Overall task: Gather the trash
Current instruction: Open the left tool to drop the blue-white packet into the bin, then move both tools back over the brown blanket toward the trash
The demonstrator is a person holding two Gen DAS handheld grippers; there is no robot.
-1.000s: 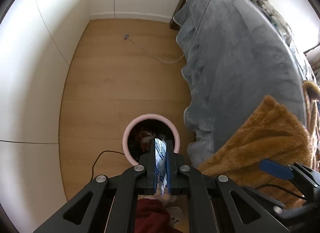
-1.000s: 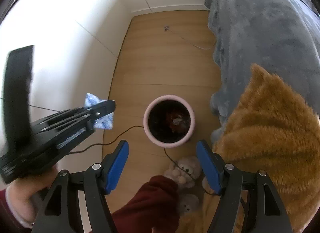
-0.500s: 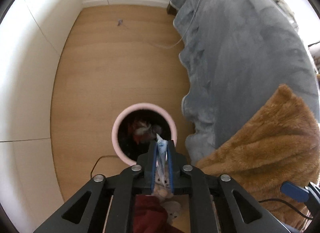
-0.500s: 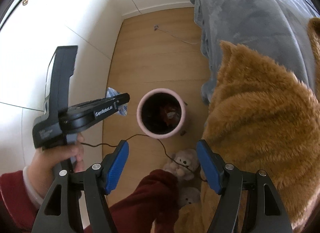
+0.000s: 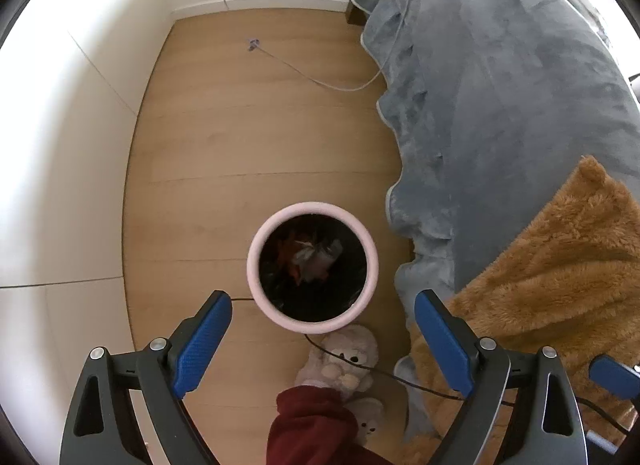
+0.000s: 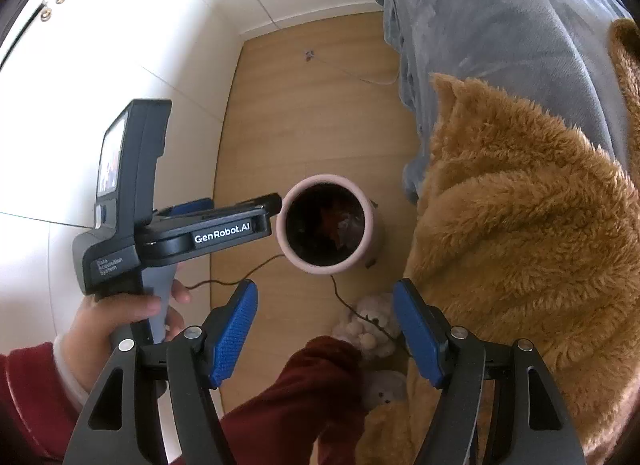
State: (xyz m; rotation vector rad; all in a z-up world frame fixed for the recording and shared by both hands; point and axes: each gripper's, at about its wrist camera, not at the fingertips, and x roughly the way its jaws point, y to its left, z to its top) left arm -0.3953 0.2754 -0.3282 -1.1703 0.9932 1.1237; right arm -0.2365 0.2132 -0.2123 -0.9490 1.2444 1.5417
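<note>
Left hand-held gripper (image 5: 322,335): above pink bin (image 5: 312,267), jaws opening, empty; keep centred over rim. Right hand-held gripper (image 6: 325,327): half-open, empty.

Left gripper (image 5: 322,339) is pointed steeply down, jaws opening, nothing seen between the blue pads (image 5: 200,349). Its handle is gripped by the left hand (image 6: 120,317), at 8 o'clock in the right wrist view. Right gripper (image 6: 326,331) is held parted and empty, likewise angled down.

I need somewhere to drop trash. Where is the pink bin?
The pink bin stands on the wooden floor mid-frame, beside the grey blanket.
</note>
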